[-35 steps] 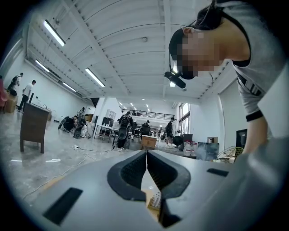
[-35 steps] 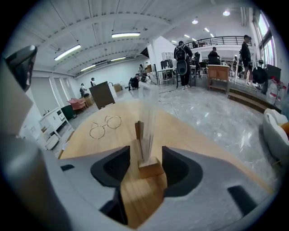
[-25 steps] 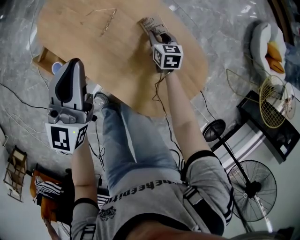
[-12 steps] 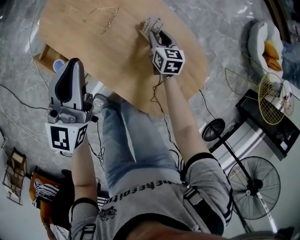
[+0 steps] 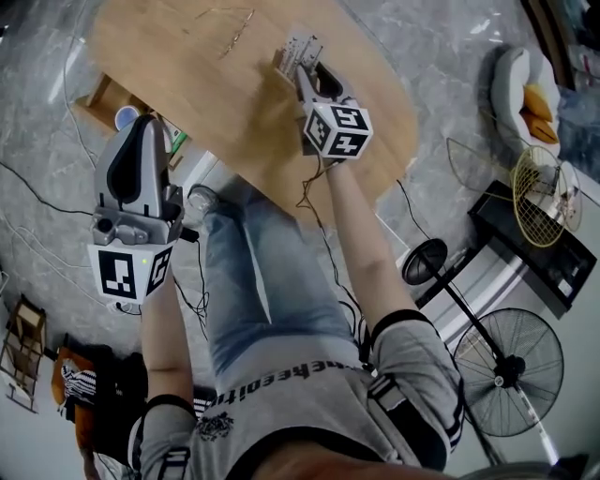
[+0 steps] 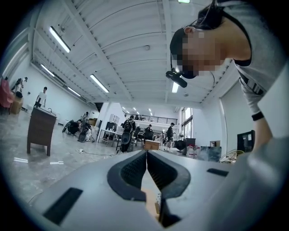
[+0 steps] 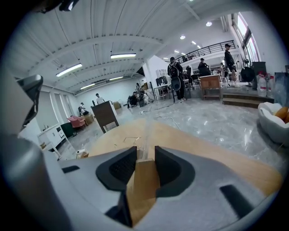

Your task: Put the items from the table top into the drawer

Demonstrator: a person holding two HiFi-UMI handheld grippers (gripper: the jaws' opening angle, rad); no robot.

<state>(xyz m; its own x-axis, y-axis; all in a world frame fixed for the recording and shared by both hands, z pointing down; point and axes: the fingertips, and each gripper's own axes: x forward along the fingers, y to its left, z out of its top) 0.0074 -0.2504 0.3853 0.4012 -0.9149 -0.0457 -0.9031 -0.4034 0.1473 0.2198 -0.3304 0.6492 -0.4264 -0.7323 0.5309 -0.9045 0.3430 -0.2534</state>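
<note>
Wooden block point(image 5: 292, 52) in right claw point(image 5: 305, 64) over table point(image 5: 187, 80), wire point(image 5: 227, 23) beyond, drawer point(image 5: 105, 92) left

Head view steeply down on oval light-wood table top point(image 5: 187, 75), right gripper view close across it, left gripper view level into white-ceilinged hall point(image 6: 113, 67)

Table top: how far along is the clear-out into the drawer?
Done: a small blue round thing seems to lie in the open wooden drawer at the table's edge. In hand: the right gripper is shut on a light wooden block over the oval wooden table. To do: the thin wire item lies on the far end. The left gripper is shut and empty.
</note>
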